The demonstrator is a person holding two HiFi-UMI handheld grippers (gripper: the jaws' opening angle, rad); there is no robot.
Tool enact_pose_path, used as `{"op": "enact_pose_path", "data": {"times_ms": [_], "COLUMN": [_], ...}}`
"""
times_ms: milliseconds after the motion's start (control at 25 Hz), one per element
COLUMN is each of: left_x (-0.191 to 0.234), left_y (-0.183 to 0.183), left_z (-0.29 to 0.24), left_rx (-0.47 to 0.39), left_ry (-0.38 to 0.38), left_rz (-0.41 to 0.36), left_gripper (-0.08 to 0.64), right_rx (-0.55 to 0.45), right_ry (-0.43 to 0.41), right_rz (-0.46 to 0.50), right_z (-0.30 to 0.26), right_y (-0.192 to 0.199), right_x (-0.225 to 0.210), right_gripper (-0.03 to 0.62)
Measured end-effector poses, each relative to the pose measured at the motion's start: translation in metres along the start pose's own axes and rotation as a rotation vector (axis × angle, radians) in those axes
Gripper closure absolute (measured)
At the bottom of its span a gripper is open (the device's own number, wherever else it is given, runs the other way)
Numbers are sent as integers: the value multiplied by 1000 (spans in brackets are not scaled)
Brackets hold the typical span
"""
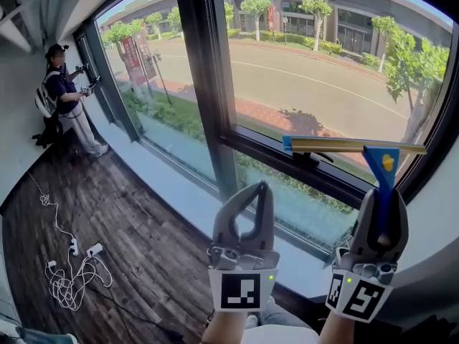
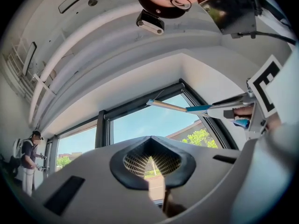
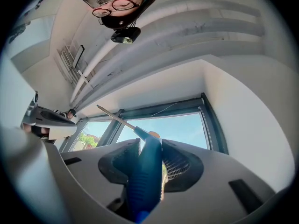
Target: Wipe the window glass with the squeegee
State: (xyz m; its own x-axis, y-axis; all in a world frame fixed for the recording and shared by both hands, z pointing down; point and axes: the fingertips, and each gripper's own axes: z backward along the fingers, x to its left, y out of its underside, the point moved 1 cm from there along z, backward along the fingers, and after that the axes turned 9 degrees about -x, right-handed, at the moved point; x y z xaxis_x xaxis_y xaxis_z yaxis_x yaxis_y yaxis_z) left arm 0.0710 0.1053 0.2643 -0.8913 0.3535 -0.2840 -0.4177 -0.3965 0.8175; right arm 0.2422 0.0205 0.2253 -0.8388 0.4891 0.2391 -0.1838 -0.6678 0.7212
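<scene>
The squeegee [image 1: 379,165] is gripped by its blue handle between the jaws of the right gripper [image 1: 380,205], which are clamped on it from both sides; in the right gripper view the handle [image 3: 142,181] is seen to fill the gap between the pads. The blade is held level across the lower part of the right-hand pane of the window glass [image 1: 323,63], just above the bottom rail [image 1: 287,156] of the dark frame. Whether the rubber edge is pressed on the glass or held just off it cannot be told.

The left gripper [image 1: 257,190] is raised beside it, well apart from the tool, with its 2 jaws closed tip to tip and nothing between them.

No water line, foam or streak is seen on the glass, so no wiped band can be marked off from an unwiped one. The task is judged to be under way only in that the tool is in hand and at the pane; the whole area above the blade, and the pane to the left, are best counted as left to do.

The blade is hemmed in below by the bottom rail, on the left by the upright mullion [image 1: 208,84] and on the right by the frame's side [image 1: 439,113]. Open room lies upward over the glass. Below, the pale sill [image 1: 179,192] and the wooden floor [image 1: 122,221] are seen, with loose cables [image 1: 72,271] lying well to the left, and another person [image 1: 68,99] stands at the far window, well clear.
</scene>
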Motion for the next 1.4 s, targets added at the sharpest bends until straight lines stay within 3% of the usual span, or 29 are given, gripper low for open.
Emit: {"op": "enact_pose_path", "data": {"times_ms": [280, 720, 960, 1120, 1400], "left_x": [0, -7, 7, 23, 33], "left_y": [20, 68, 90, 109, 128], "left_z": [-50, -108, -144, -176, -223], "left_rx": [6, 12, -42, -69, -141], "left_ry": [6, 51, 119, 207, 337], "left_rz": [-51, -11, 27, 36, 122], "left_gripper": [558, 558, 558, 558, 558], "right_rx": [-22, 2, 17, 29, 65], "right_ry": [-17, 11, 69, 136, 260], "right_rz": [6, 57, 97, 136, 245], "right_z": [-46, -85, -108, -131, -151], "right_y": [32, 86, 106, 119, 124], "right_x": [-4, -13, -1, 13, 23], "right_gripper": [443, 443, 443, 443, 443]}}
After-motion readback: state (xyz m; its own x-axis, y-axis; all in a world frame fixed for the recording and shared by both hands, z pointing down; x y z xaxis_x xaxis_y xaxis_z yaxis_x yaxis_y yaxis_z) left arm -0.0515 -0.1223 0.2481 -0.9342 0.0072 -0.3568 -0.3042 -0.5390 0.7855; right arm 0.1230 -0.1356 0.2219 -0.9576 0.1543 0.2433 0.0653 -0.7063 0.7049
